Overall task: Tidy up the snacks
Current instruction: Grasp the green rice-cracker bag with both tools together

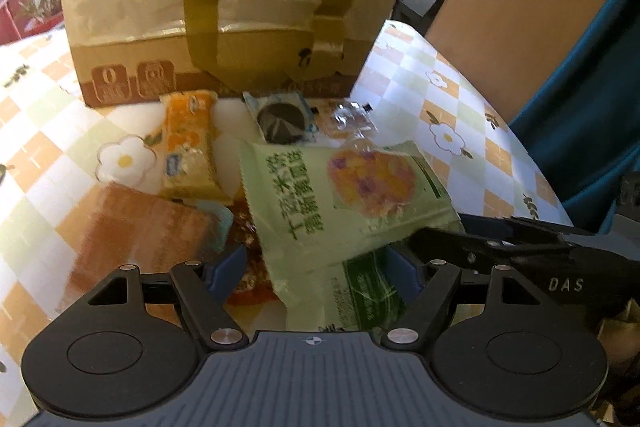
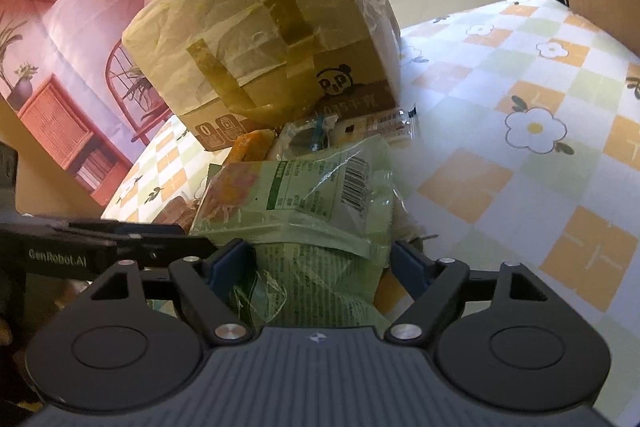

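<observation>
Both hand-held grippers hang over the same heap of snacks on the checked table (image 1: 460, 99), just short of the taped cardboard box (image 1: 224, 7). The left hand-held gripper (image 1: 316, 267) stands wide, its blue pads either side of the lower end of the pale green snack bag (image 1: 340, 195) and not pressing on it. The right hand-held gripper (image 2: 324, 263) is wide too, with a crumpled green packet (image 2: 304, 199) filling the gap between its pads; I cannot see that either pad bites into the wrapper.

Just beyond the left gripper's tips lie an orange biscuit pack (image 1: 188, 147), a dark round biscuit in a clear wrapper (image 1: 280, 123) and a small clear sachet (image 1: 348, 119), all close against the foot of the box.

To do this step well, I would say one gripper should take the green bag alone (two tools on one slippery wrapper will tug against each other). Close on the flat sealed edge, not the puffed middle, then lift straight up so the loose packs underneath are not dragged along.
</observation>
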`<state>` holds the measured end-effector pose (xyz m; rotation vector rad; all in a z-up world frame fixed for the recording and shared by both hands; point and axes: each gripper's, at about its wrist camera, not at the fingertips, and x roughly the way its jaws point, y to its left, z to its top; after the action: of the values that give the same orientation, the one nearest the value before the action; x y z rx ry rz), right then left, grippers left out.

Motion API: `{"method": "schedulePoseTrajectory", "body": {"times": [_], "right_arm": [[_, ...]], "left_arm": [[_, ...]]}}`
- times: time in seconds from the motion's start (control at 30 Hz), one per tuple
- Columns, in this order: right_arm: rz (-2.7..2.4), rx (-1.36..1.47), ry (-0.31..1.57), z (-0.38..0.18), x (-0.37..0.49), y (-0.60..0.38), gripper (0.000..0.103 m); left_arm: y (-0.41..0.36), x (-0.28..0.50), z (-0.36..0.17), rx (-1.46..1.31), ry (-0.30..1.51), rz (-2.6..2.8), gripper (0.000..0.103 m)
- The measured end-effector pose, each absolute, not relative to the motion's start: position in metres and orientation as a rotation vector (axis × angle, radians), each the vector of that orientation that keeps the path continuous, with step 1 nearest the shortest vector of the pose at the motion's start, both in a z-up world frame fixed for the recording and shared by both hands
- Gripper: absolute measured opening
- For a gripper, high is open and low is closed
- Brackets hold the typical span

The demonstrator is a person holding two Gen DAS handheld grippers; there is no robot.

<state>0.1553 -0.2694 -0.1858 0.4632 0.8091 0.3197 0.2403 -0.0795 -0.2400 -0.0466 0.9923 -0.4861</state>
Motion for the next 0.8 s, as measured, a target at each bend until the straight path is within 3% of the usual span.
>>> {"method": "schedulePoseTrajectory", "body": {"times": [0.4,0.5,0.8], "right_arm": [[0.336,0.546,0.822,-0.198,0.164,-0.275,0.086],[0.359,0.548,0.809,-0.196,0.163,-0.274,0.076],[0.365,0.552,0.810,-0.194,0.163,-0.273,0.074]], "left_arm": [[-0.068,0.244,-0.257,-0.194,1.040,-0.488,0.080],[-0.070,0.244,-0.257,-0.193,1.041,-0.491,0.079],[-0.068,0.243,-0.254,-0.208,1.024,-0.511,0.069]]}}
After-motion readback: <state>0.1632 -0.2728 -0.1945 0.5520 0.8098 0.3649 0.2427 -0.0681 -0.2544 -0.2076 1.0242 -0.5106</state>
